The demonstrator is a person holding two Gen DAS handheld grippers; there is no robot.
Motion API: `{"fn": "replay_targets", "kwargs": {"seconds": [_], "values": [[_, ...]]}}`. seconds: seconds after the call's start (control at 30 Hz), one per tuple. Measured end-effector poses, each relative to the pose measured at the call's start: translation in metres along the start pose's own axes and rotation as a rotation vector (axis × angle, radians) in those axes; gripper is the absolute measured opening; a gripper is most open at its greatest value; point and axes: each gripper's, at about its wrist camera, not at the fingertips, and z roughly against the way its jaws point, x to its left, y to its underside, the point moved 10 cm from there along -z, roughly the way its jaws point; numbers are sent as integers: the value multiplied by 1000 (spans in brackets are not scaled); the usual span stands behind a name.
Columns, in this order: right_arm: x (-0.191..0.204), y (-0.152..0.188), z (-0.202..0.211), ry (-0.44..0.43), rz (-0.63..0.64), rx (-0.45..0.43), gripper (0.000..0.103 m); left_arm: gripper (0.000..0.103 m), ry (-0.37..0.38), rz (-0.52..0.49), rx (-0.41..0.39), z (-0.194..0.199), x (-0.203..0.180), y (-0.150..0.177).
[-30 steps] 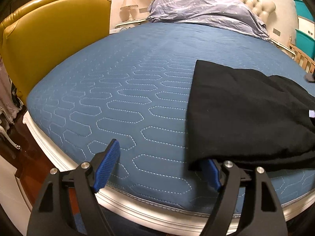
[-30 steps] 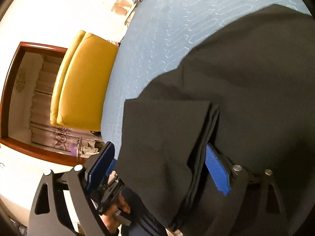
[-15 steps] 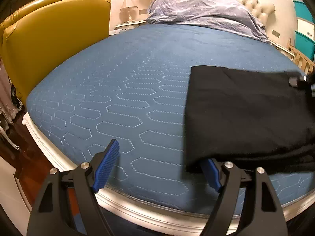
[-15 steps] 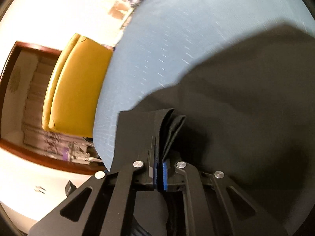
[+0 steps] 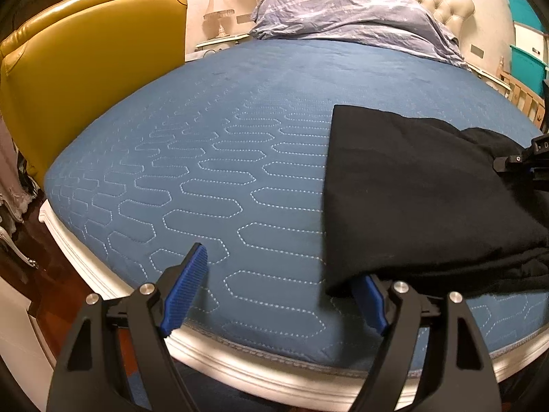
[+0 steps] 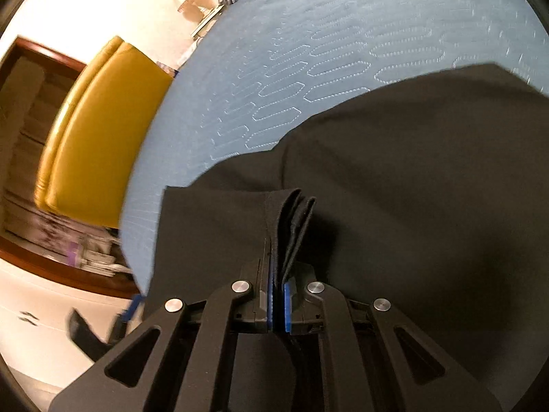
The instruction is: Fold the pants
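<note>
Left wrist view: left tool wide apart, unchanged, at the bed edge; black pants lie on the bed, corner draped over its right finger. Right tool now visible at far right.

Right wrist view: right tool, wide a second ago, has clamped on bunched layers of pants and lifted them; fold likely starting.

Warm indoor light; fisheye-warped, blurred edges
</note>
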Motion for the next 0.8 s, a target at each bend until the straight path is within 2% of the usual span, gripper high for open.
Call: {"fn": "replay_targets", "kwargs": {"seconds": [0.13,0.37,0.53,0.7,0.77,0.8], "values": [[4,3,-5,100,61,-38,6,80,5,-13,11,10,2,6],[3,4,-3,155,111,-71,6,80,-28,-18,6,34,10,16],[7,5,-4,189,140,-88,6,80,-43,3,-50,50,10,-4],[9,5,-6,209,158,-101,5,80,-2,-8,-90,51,-11,-32],[10,5,-6,219,167,-106,5,76,19,-11,-88,45,-22,-40],[10,5,-5,222,168,-109,5,69,32,-15,-84,42,-27,-42]]}}
